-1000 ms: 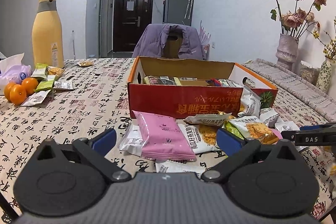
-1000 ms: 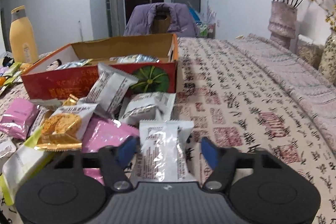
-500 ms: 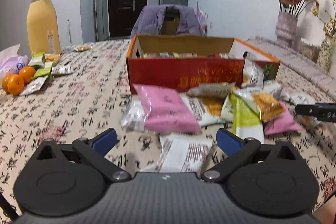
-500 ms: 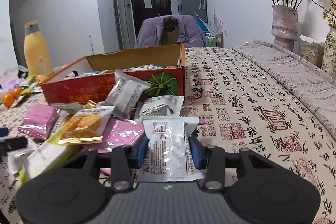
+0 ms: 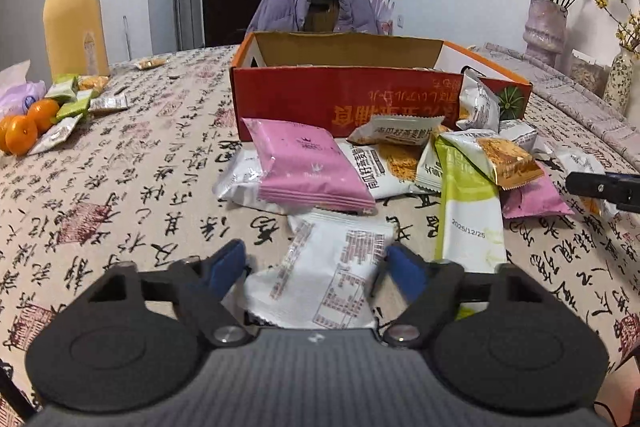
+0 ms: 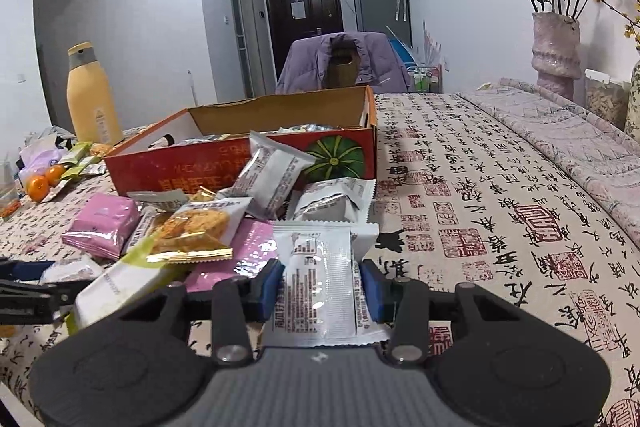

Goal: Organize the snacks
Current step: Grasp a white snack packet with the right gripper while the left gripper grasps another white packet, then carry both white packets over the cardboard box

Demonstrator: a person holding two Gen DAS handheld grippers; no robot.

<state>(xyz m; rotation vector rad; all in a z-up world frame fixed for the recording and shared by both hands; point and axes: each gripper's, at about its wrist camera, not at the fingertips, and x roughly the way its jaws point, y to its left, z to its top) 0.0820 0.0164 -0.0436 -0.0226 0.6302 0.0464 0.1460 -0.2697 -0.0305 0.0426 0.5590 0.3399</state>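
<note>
Left wrist view: the left tongs (image 5: 316, 263) are spread, their blue pads flanking a white packet (image 5: 332, 279) that lies flat on the desk (image 5: 120, 187). The right pad appears to touch the packet edge; the left pad stands apart. This straddling position suits a side pinch across the wrapper. The loose snack pile (image 5: 400, 163) lies just before the red box (image 5: 352, 99), the likely destination, keeping transfers short.

Right wrist view: the right tongs (image 6: 322, 287) are pressed onto a white sachet (image 6: 320, 291), pinching it across its width. The sachet points forward along the fingers, toward the box (image 6: 248, 163). The box top is open, permitting drop-in from above.
</note>
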